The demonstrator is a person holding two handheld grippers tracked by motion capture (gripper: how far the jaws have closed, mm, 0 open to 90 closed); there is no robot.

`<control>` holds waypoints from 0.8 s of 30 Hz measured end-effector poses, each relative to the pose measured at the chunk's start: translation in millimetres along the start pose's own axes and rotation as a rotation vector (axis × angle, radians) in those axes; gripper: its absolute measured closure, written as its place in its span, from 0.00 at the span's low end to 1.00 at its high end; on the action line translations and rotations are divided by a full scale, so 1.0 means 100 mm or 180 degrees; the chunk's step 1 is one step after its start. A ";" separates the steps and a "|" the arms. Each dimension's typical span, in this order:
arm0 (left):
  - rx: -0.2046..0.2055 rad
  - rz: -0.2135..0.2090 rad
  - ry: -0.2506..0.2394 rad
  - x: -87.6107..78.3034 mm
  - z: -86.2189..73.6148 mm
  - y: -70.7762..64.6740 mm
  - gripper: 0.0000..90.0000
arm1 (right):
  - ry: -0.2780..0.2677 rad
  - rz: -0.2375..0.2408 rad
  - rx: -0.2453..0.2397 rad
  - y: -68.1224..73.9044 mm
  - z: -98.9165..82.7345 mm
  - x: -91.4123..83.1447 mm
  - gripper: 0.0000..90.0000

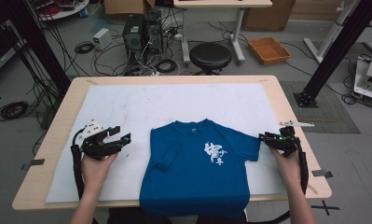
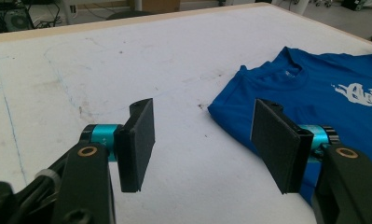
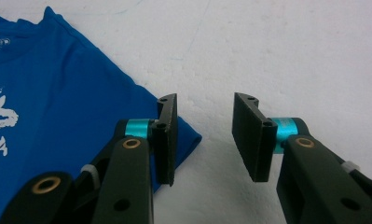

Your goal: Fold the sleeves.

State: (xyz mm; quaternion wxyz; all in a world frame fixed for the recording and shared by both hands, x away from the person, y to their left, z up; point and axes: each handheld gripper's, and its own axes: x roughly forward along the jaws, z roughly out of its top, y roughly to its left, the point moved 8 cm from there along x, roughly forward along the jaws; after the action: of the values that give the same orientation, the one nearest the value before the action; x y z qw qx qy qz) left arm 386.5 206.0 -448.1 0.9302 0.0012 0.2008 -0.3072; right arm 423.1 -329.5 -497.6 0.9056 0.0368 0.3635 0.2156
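Note:
A blue T-shirt (image 1: 197, 163) with white print lies flat, front up, on the white mat (image 1: 127, 107), its hem hanging over the near table edge. Its left sleeve is folded inward over the body. My left gripper (image 1: 123, 135) rests on the mat a short way left of the shirt, open, with bare mat between its jaws (image 2: 202, 144); the shirt (image 2: 323, 88) lies beyond its right jaw. My right gripper (image 1: 264, 138) is at the tip of the right sleeve, open (image 3: 204, 140). Its left jaw is over the sleeve corner (image 3: 188, 137), and bare mat shows in the gap.
The mat covers most of a wooden table (image 1: 295, 140). Beyond the far edge stand a black stool (image 1: 210, 56), computer towers (image 1: 141, 32) with floor cables, and an orange tray (image 1: 269, 50). Black frame posts (image 1: 335, 51) rise at both sides.

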 end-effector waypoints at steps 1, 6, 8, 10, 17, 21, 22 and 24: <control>0.0000 -0.0006 0.0006 0.00 0.00 0.00 0.44 | 0.0000 0.0000 0.0000 0.00 0.00 0.00 0.70; -0.0026 -0.0027 0.0052 0.02 -0.03 -0.01 0.44 | 0.0052 0.0036 -0.0052 0.02 -0.03 0.05 0.80; -0.0021 -0.0030 0.0065 0.03 -0.03 -0.01 0.44 | 0.0070 0.0097 -0.0056 0.04 -0.04 0.05 0.90; -0.0032 -0.0034 0.0075 0.03 -0.04 -0.01 0.44 | 0.0080 0.0119 -0.0066 0.06 -0.04 0.05 0.95; -0.0052 -0.0041 0.0069 0.03 -0.04 0.00 0.44 | -0.0123 0.0213 -0.0153 0.26 0.10 -0.15 0.99; -0.0076 -0.0059 0.0067 0.03 -0.03 0.00 0.44 | -0.0163 0.0181 -0.0436 0.65 0.23 -0.25 0.99; -0.0081 -0.0066 0.0069 0.04 -0.04 0.01 0.44 | -0.0163 0.0181 -0.0436 0.65 0.23 -0.25 0.99; -0.0094 -0.0089 0.0084 0.04 -0.04 0.00 0.44 | -0.0134 0.0153 -0.0627 0.94 0.30 -0.24 0.99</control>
State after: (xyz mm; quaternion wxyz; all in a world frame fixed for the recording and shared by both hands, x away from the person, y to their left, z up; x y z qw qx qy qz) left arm 388.0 204.5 -453.3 0.9230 -0.0113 0.2176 -0.3172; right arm 394.2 -251.7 -439.3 0.9068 -0.0391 0.3204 0.2712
